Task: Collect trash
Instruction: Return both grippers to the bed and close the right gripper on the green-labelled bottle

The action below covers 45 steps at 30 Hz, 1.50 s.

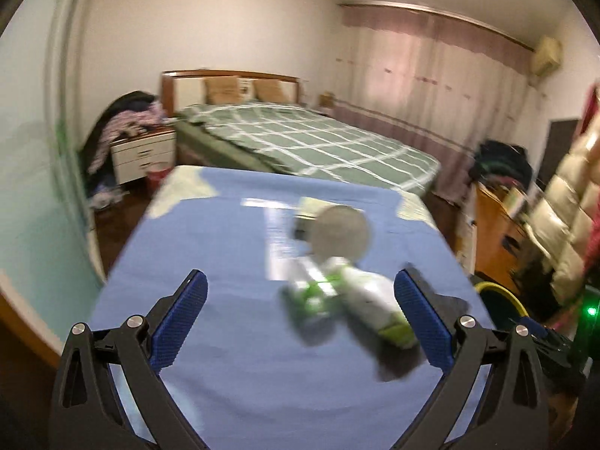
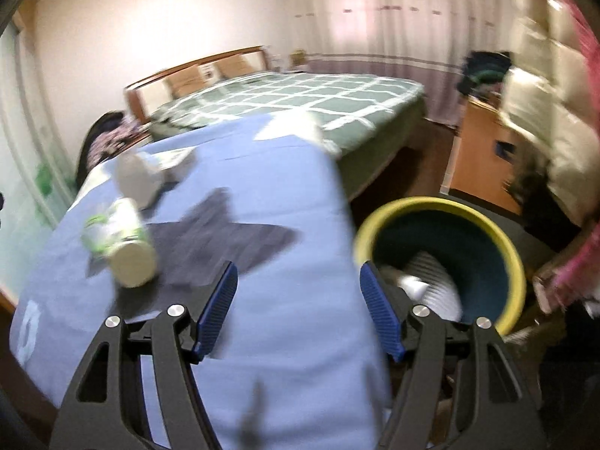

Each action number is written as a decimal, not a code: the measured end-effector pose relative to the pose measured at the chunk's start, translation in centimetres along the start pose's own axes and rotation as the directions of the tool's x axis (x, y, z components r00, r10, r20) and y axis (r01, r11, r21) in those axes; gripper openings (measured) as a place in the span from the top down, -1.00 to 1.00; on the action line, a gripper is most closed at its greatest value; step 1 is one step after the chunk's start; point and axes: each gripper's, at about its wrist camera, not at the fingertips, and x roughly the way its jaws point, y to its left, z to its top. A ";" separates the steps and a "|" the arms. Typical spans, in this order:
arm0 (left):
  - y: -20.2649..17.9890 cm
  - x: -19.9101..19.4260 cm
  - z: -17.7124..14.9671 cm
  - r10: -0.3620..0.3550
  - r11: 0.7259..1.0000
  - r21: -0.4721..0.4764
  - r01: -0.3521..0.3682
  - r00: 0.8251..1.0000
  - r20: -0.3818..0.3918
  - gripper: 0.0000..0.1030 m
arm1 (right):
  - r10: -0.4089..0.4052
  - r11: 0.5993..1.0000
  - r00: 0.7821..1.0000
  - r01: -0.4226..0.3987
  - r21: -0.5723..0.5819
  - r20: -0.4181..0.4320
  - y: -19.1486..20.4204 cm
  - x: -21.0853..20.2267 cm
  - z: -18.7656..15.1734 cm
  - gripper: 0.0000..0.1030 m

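On the blue tablecloth in front of me lie the pieces of trash I am collecting. Nearest is a white and green can on its side, blurred; in the left wrist view it sits close to the inner face of my left gripper's right-hand finger, though I cannot tell whether they touch. Beside it lies a second white and green container, also on its side. Just behind them sits a round grey paper cup, its mouth turned toward the camera, with some flat packaging behind it that is too blurred to name.

My left gripper has its blue-padded jaws spread wide, holding nothing. My right gripper also stands wide apart and empty, straddling the right edge of the table.

In the right wrist view the can lies well to the left of the right gripper, with the cup behind it. Off the table's right edge, on the floor, stands a bin with a yellow rim and a dark inside, with something pale already in it.

Beyond the table is a bed with a green checked cover, and pink curtains on the far wall.
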 end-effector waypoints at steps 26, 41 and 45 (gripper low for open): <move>4.4 1.3 -1.3 0.010 0.997 -0.075 -0.011 1.000 -0.015 -0.91 | 0.227 0.943 0.959 -0.259 -0.208 -0.168 13.2 8.6 2.0 -0.42; 4.1 2.5 -1.6 -0.004 0.997 -0.081 0.001 0.999 -0.033 -0.91 | 0.306 0.934 0.946 -0.320 -0.160 -0.110 11.9 5.4 2.9 -0.07; 3.7 2.6 -1.9 -0.013 0.997 -0.076 0.010 0.999 -0.036 -0.91 | 0.319 0.936 0.947 -0.319 -0.148 -0.023 11.1 2.3 4.2 -0.03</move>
